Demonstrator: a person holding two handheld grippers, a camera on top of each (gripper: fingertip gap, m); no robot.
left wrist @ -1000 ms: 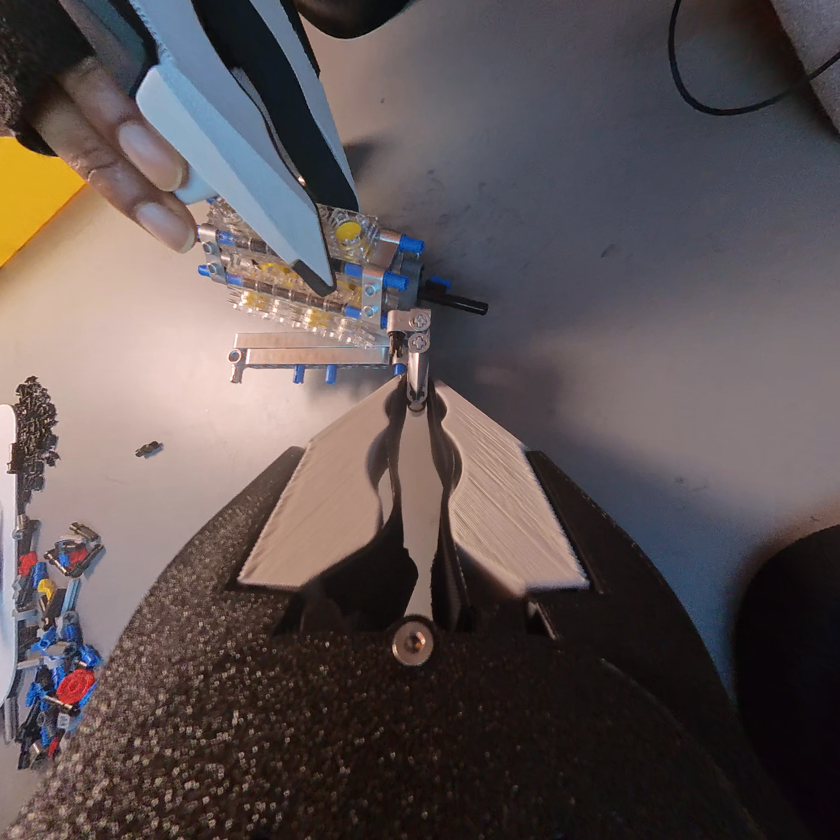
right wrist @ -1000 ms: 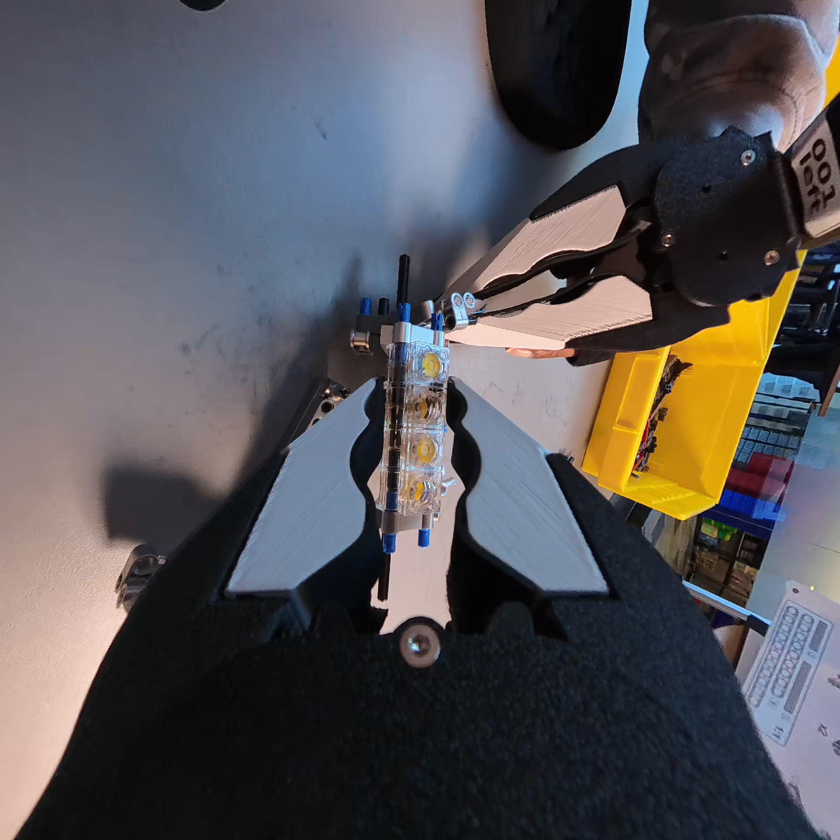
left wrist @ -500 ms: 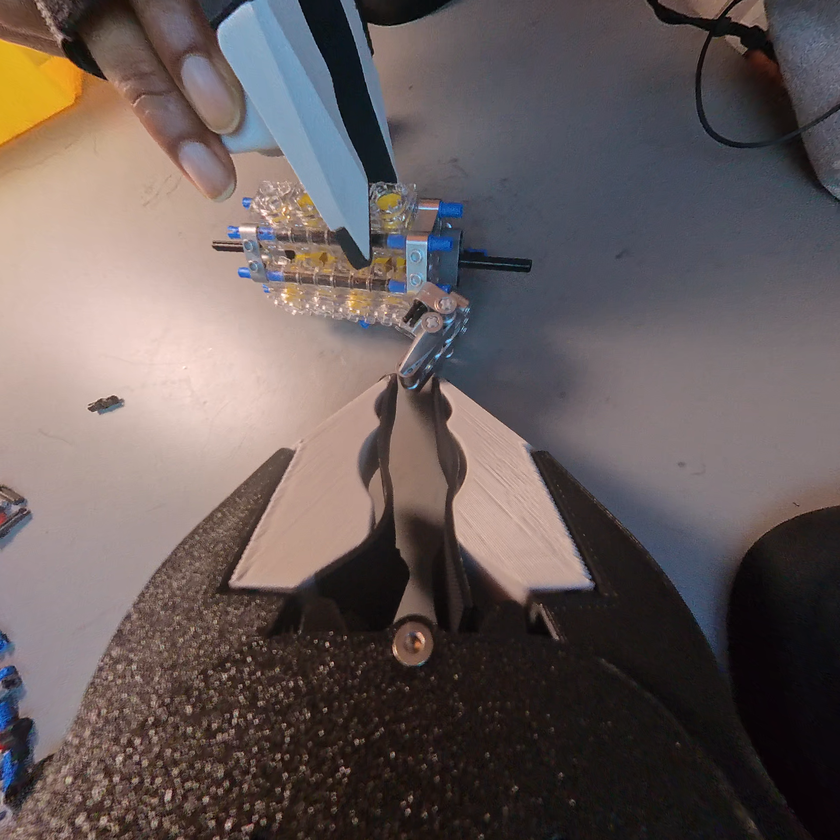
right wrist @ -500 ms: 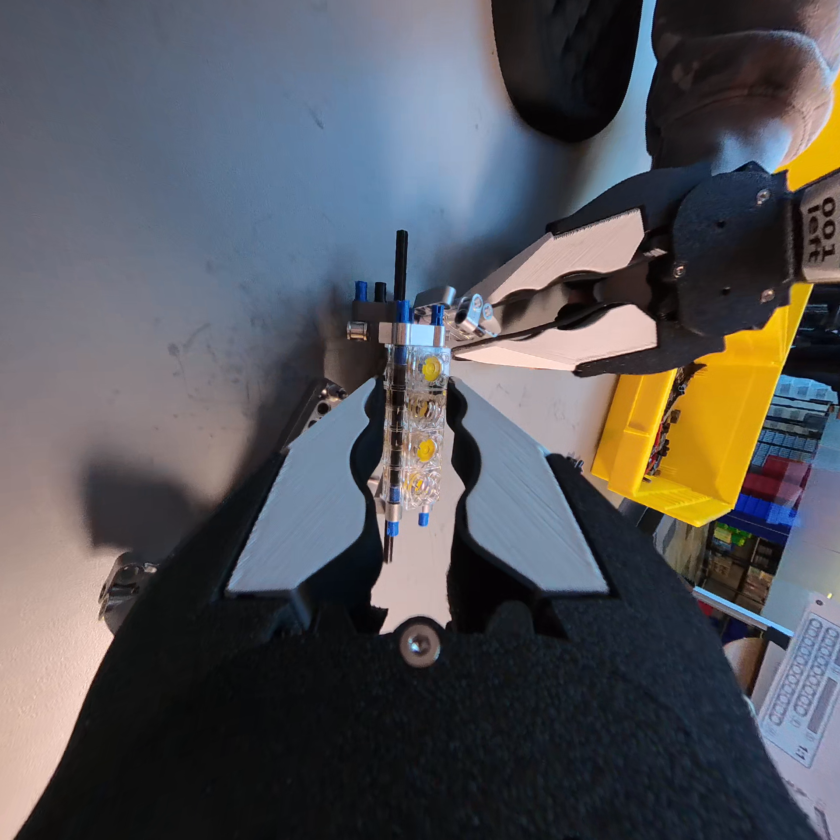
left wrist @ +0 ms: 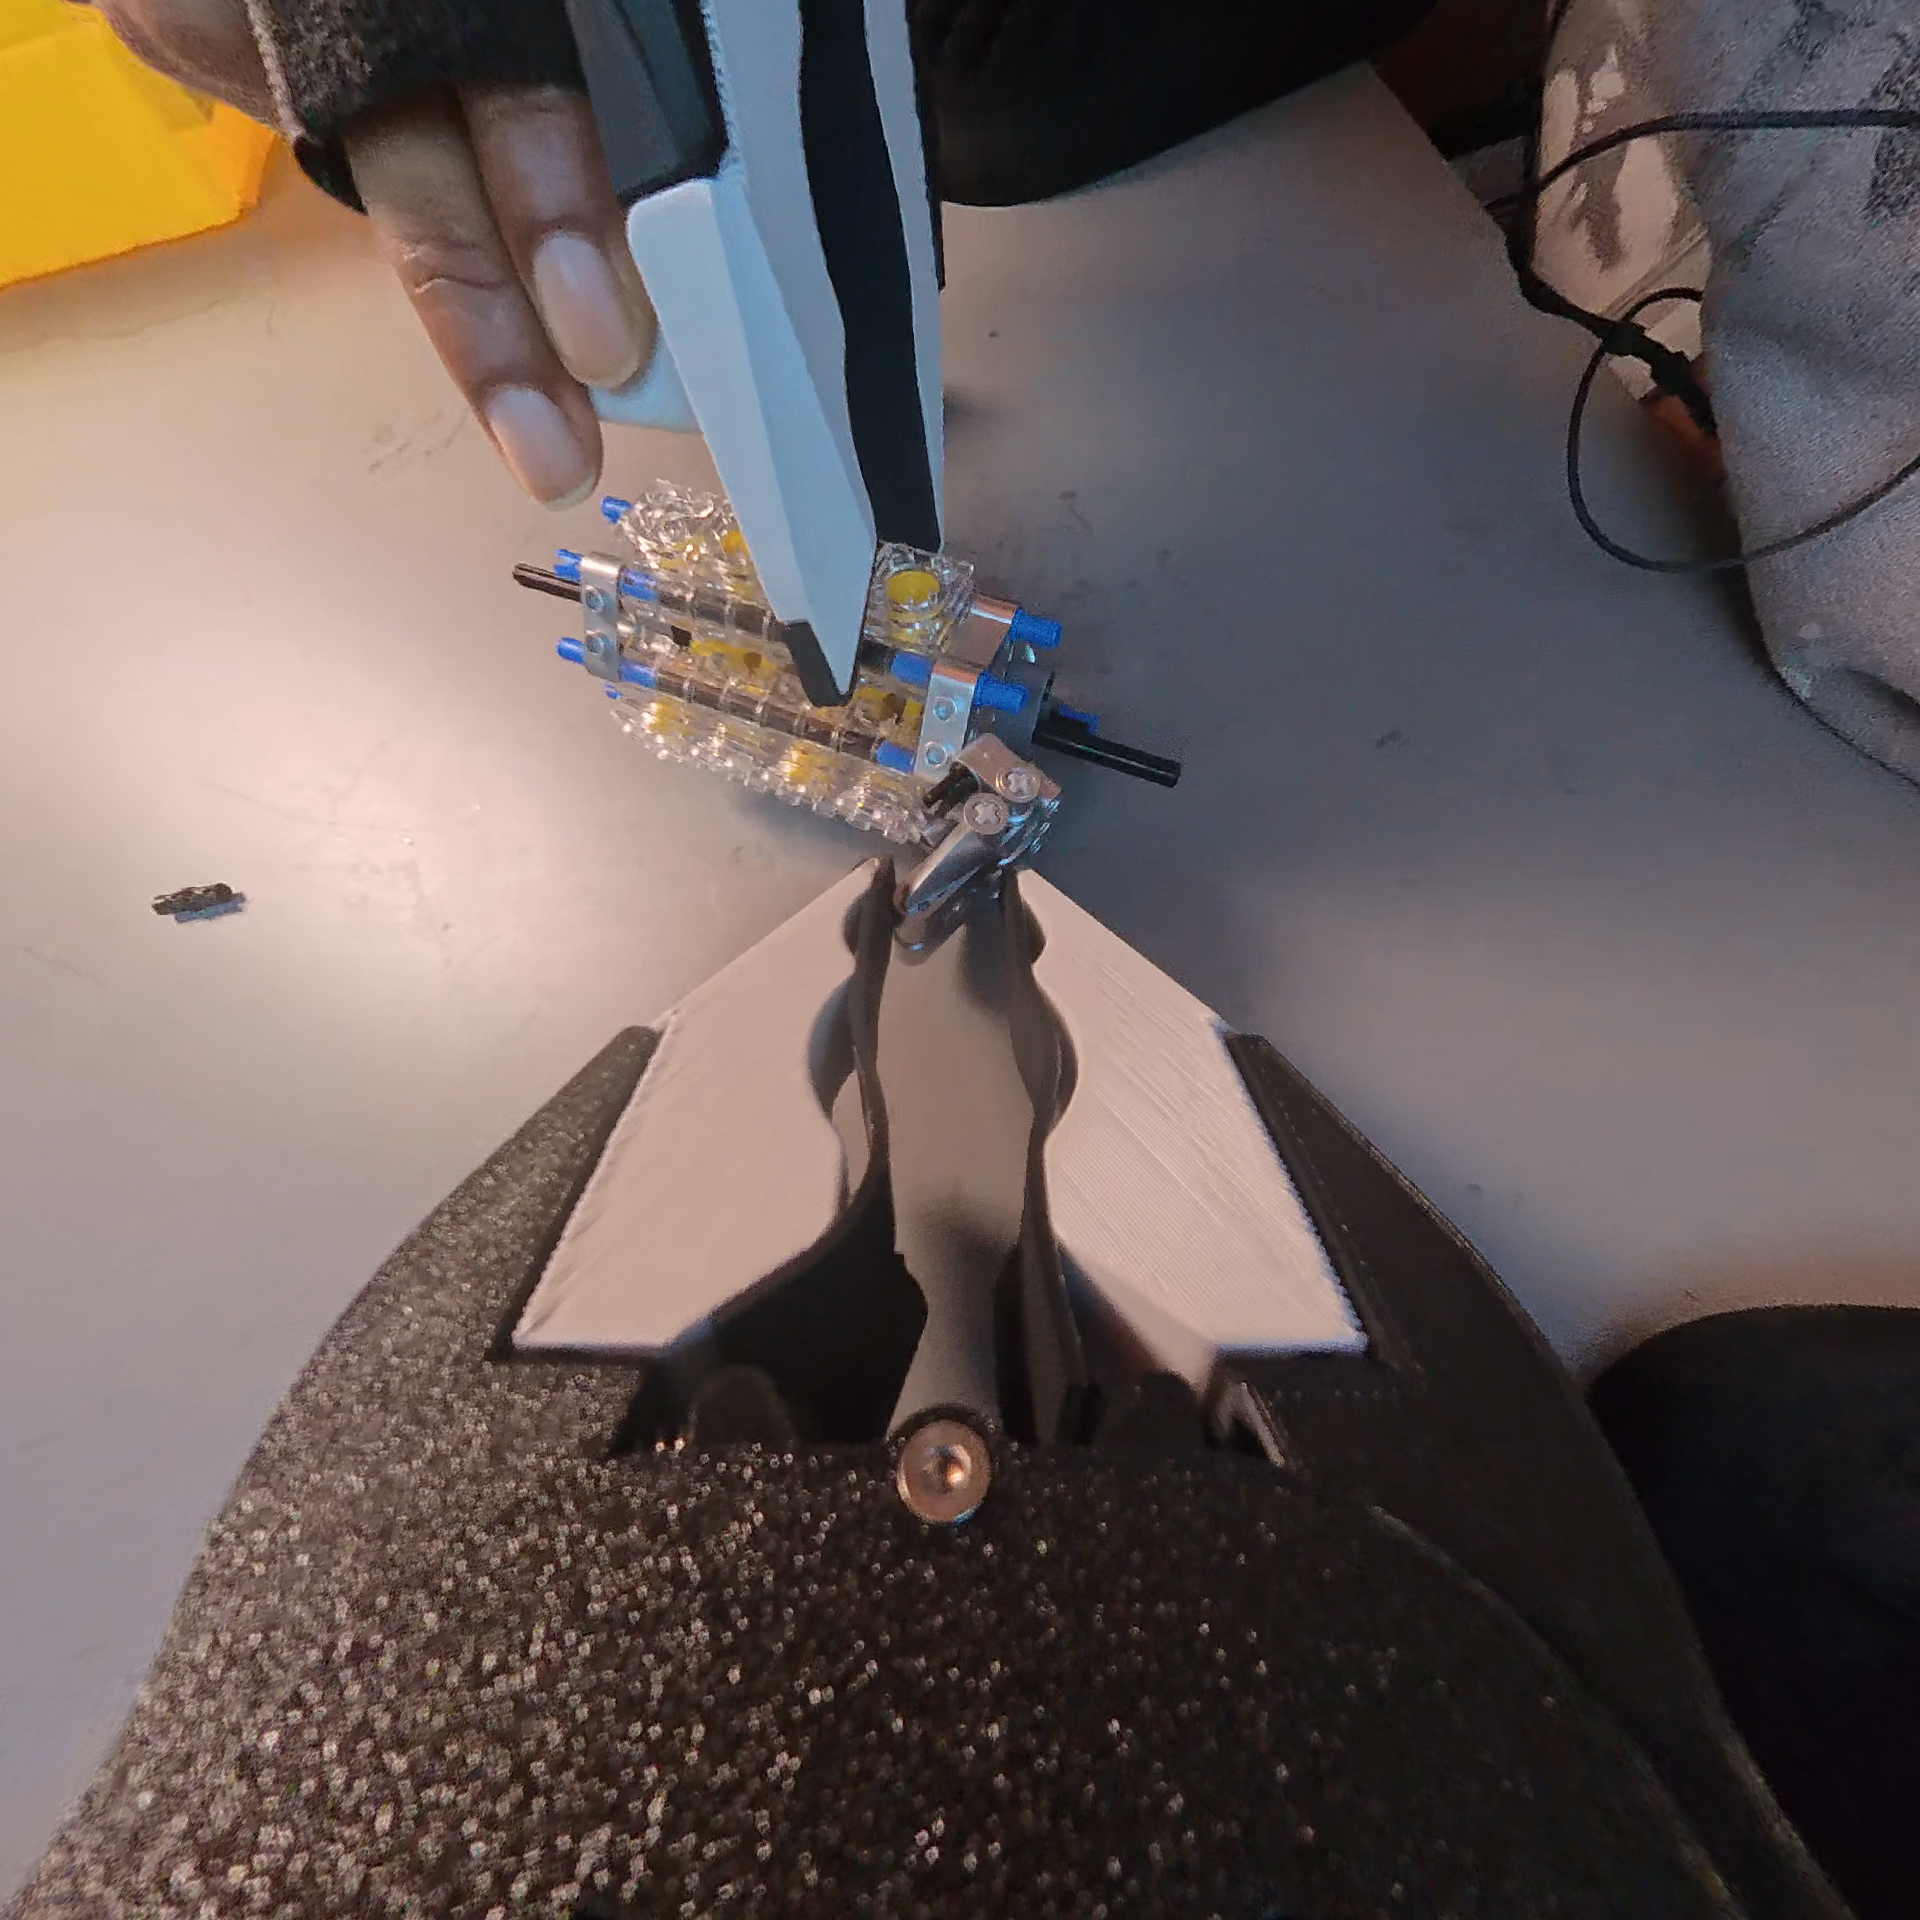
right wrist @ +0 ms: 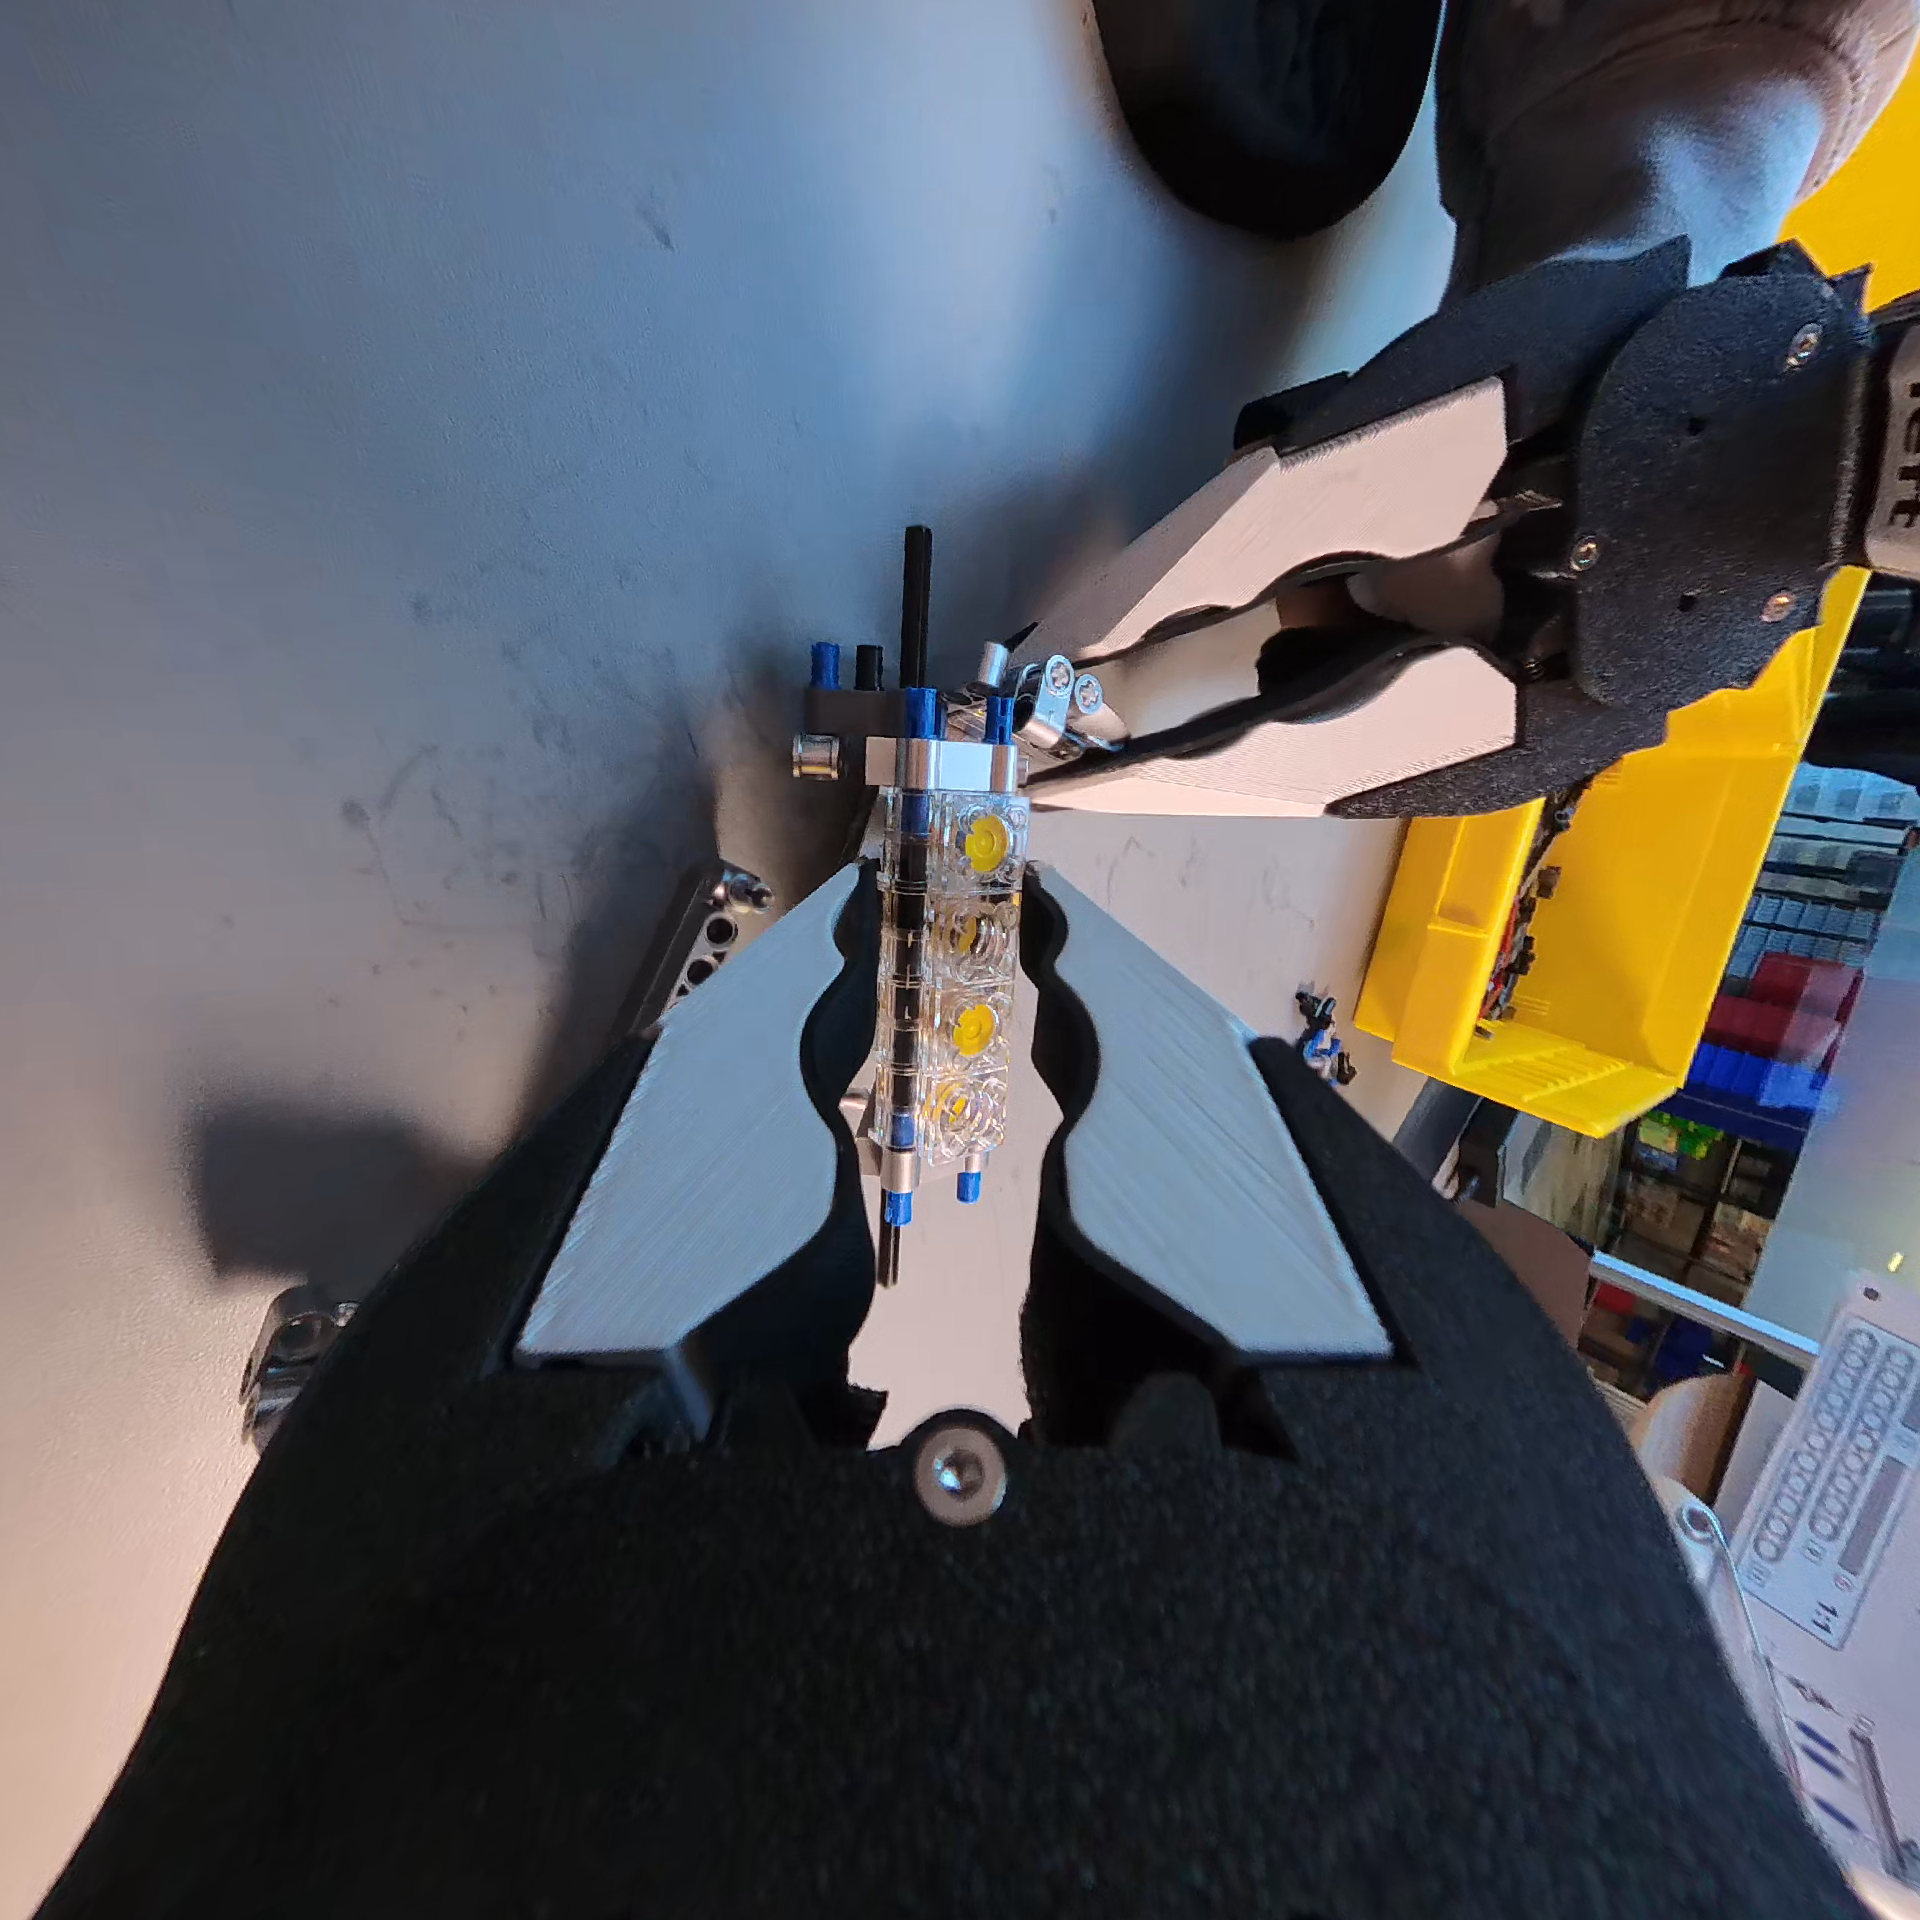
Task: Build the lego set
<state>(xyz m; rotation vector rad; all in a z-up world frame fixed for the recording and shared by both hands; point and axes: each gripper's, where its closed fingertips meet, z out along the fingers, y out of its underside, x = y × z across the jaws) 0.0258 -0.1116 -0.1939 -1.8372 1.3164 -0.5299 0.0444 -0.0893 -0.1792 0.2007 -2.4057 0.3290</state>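
A: Our right tongs (right wrist: 945, 883) are pinching the clear brick block (right wrist: 948, 971) from both sides. It is long and thin, with yellow dots inside and blue pegs (right wrist: 906, 712) at its ends. In the right wrist view its long way runs along our fingers, pointing away from us.

B: And a black rod (right wrist: 916, 597) sticks out of the far end, the same way. In the left wrist view the clear brick block (left wrist: 800, 675) lies crosswise and tips down a bit to the right.

A: Our left tongs (left wrist: 951, 894) are pressed together on a small silver link (left wrist: 971, 847) at that end of the block.

B: We can't see the tips of the right tongs (left wrist: 842, 665) well there. They hide part of the block. A hand (left wrist: 509, 291) is cut off at the top edge.

A: We can't tell if the block touches the counter (left wrist: 1403, 914) or is lifted a little.

B: A long silver beam with holes (right wrist: 696, 951) peeks out behind our right tongs, mostly hidden.

A: A tiny dark piece (left wrist: 197, 901) lies alone on the counter, well apart. We can't tell what it is.

B: The yellow bin (right wrist: 1579, 935) sits off by the counter's edge. A black cable (left wrist: 1621, 343) curls at the other side. Between them the grey counter is open.
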